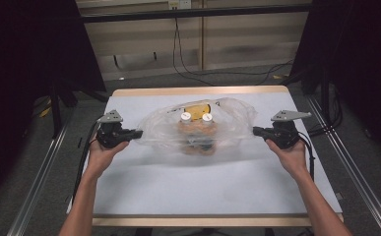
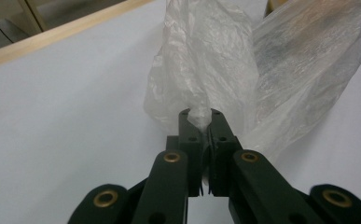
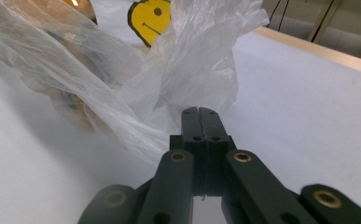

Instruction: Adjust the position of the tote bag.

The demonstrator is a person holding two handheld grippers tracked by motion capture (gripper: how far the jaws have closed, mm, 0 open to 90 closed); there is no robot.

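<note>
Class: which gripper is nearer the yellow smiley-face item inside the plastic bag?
Right, narrowly. The right gripper pinches the plastic bag right of the smiley item; the left gripper pinches its opposite side.

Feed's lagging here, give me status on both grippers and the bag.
Left gripper shut on plastic bag, left edge. Right gripper shut on right edge. Bottles inside. Nothing in the way.

The table (image 1: 178,187) had a pale top and a wood edge. It stood on a grey floor (image 1: 143,81). Behind it was a light wall (image 1: 242,39) with black wires (image 1: 183,54) hanging down. Dark curtains (image 1: 25,59) hung at both sides.
</note>
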